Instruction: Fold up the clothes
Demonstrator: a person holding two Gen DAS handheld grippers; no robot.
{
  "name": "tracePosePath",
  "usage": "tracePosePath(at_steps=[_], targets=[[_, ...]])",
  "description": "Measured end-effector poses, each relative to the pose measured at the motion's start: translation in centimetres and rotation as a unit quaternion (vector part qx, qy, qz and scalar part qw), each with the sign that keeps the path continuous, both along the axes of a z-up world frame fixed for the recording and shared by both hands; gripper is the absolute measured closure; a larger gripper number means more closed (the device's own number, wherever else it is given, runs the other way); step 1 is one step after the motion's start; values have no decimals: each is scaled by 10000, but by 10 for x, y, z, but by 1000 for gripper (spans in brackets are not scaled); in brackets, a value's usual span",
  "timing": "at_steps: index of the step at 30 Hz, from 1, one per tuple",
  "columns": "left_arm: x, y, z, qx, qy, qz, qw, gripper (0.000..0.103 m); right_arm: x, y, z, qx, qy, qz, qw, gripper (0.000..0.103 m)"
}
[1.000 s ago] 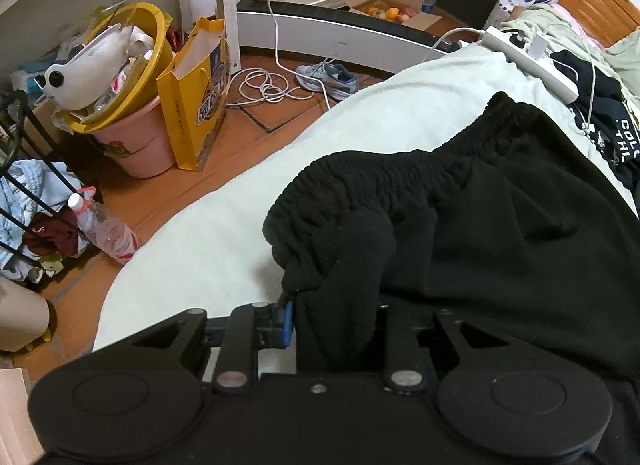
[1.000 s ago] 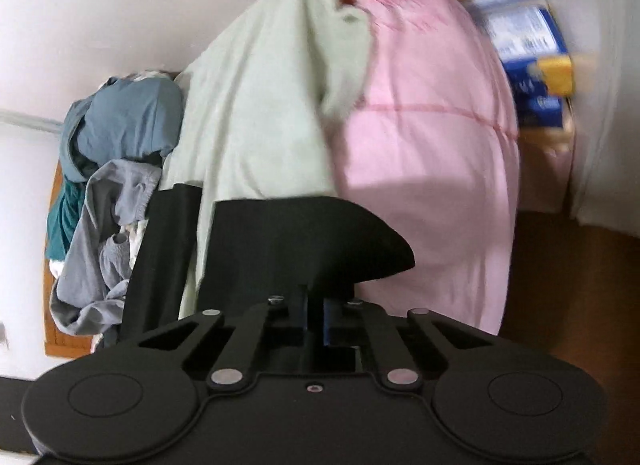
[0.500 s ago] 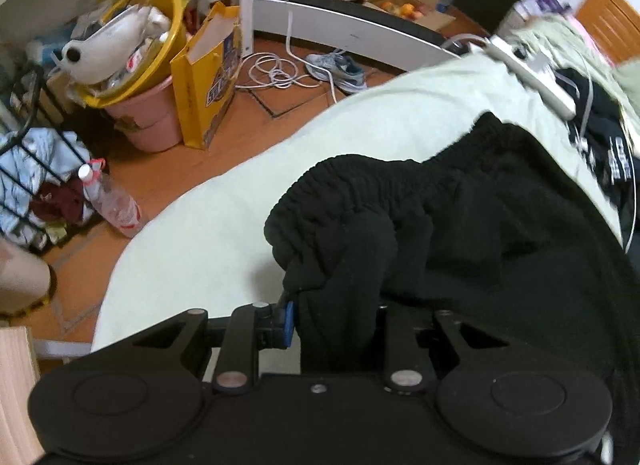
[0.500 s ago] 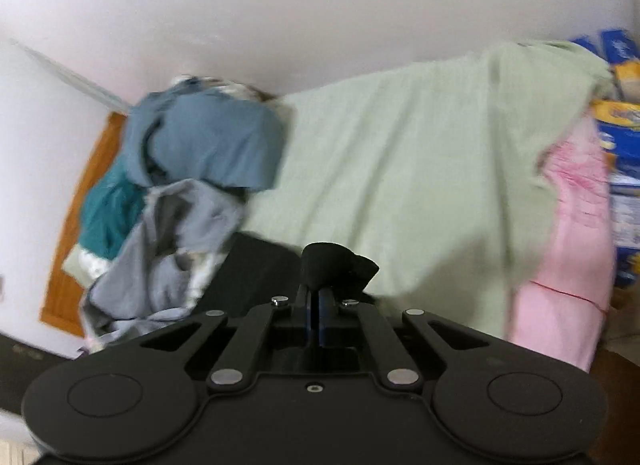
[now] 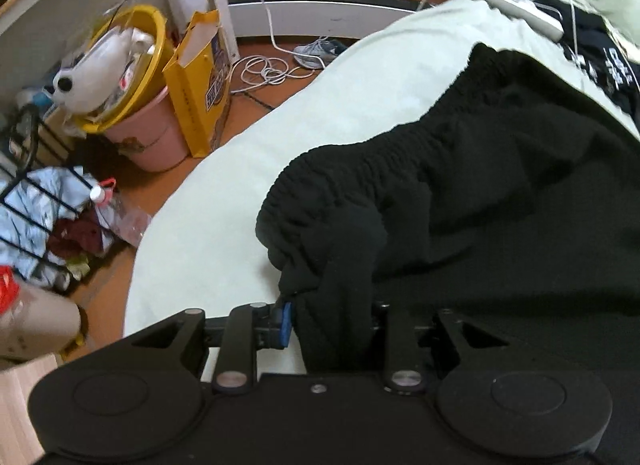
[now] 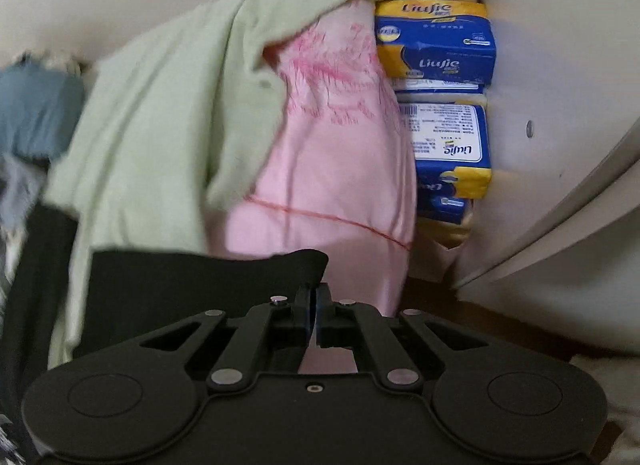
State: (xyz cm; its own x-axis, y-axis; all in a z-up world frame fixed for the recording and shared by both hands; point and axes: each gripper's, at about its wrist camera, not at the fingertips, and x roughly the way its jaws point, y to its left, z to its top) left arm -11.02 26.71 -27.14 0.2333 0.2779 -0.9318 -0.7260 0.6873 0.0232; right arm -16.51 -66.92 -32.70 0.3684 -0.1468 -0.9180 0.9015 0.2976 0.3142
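Note:
A black garment (image 5: 500,185) with a gathered elastic waistband lies on the pale green bed sheet (image 5: 360,97). My left gripper (image 5: 334,317) has a thick bunch of that waistband between its fingers; the jaws are opening slightly, but the pads still press the cloth. In the right wrist view, my right gripper (image 6: 314,305) is shut on a thin corner of the black garment (image 6: 180,293), which stretches flat to the left of the fingertips. The rest of the cloth under both grippers is hidden.
Beside the bed on the floor stand a yellow basin on a pink bucket (image 5: 132,65), a yellow paper bag (image 5: 200,85), a bottle (image 5: 116,209) and a shoe (image 5: 316,53). A power strip (image 5: 516,5) lies on the bed. A pink pillow (image 6: 332,169) and tissue packs (image 6: 440,45) are ahead of the right gripper.
The right gripper's view swung from the pillow to the clothes pile and back to the pillow, with the black corner still in it. The left gripper shifted a little, keeping the waistband.

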Motion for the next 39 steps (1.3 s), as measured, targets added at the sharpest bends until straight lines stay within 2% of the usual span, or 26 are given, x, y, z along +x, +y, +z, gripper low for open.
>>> tracePosePath(at_steps=[2, 3, 6, 7, 8, 11, 15, 17, 19, 22, 23, 24, 25, 28, 31, 33, 34, 35, 36, 37, 39], targets=[[3, 0, 3, 13, -8, -22, 10000, 74, -3, 0, 3, 53, -62, -53, 10000, 99], [5, 0, 4, 19, -12, -32, 10000, 73, -2, -2, 8, 5, -97, -40, 9999, 94], [5, -1, 3, -3, -14, 46, 10000, 68, 2, -12, 24, -360, 21, -192, 9992, 72], [4, -1, 2, 6, -5, 80, 10000, 67, 3, -18, 25, -503, 189, -57, 9985, 65], [2, -1, 0, 39, 15, 114, 9999, 66, 4, -19, 22, -561, 390, 184, 9975, 65], [-5, 0, -5, 47, 52, 194, 9998, 66, -2, -11, 13, -123, 38, 685, 9976, 59], [-11, 8, -3, -9, -117, 303, 9995, 65, 2, 22, -4, 79, 218, 1561, 9875, 56], [-10, 9, 0, 21, -216, 297, 9993, 66, 1, 33, -12, 198, 140, 1717, 9848, 52], [-8, 9, 1, 30, -246, 271, 9993, 66, -3, 39, -19, 313, -102, 1591, 9867, 47], [-5, 10, -1, -6, -251, 258, 9994, 67, -10, 45, -28, 523, -501, 1264, 9893, 48], [-5, 10, -2, -31, -251, 265, 9993, 75, -12, 47, -30, 569, -639, 1195, 9891, 54], [-5, 10, -3, -57, -210, 229, 9995, 82, -13, 50, -31, 589, -733, 1171, 9887, 81], [-4, 10, -4, -62, -132, 157, 9998, 87, -12, 53, -31, 579, -699, 1236, 9882, 100], [-8, 12, -5, -41, -63, 129, 9999, 88, -8, 60, -28, 538, -428, 1516, 9860, 102], [-14, 16, -3, -159, -199, 286, 9993, 88, -11, 62, -22, 415, 169, 1842, 9819, 100], [-16, 14, 2, -19, -143, 232, 9996, 74, -9, 61, -13, 153, 554, 2083, 9764, 92], [-17, 14, 5, 89, -99, 207, 9997, 57, -4, 61, -2, -79, 750, 2250, 9714, 87], [-19, 15, 9, 198, -74, 204, 9996, 46, 3, 60, 9, -258, 790, 2347, 9685, 79], [-20, 15, 12, 294, -69, 182, 9994, 43, 12, 59, 21, -500, 835, 2453, 9645, 63], [-21, 14, 16, 360, -86, 148, 9992, 39, 20, 58, 31, -704, 837, 2556, 9606, 59], [-16, 7, 25, 578, -149, 21, 9982, 39, 37, 54, 48, -1098, 745, 2797, 9509, 57]])
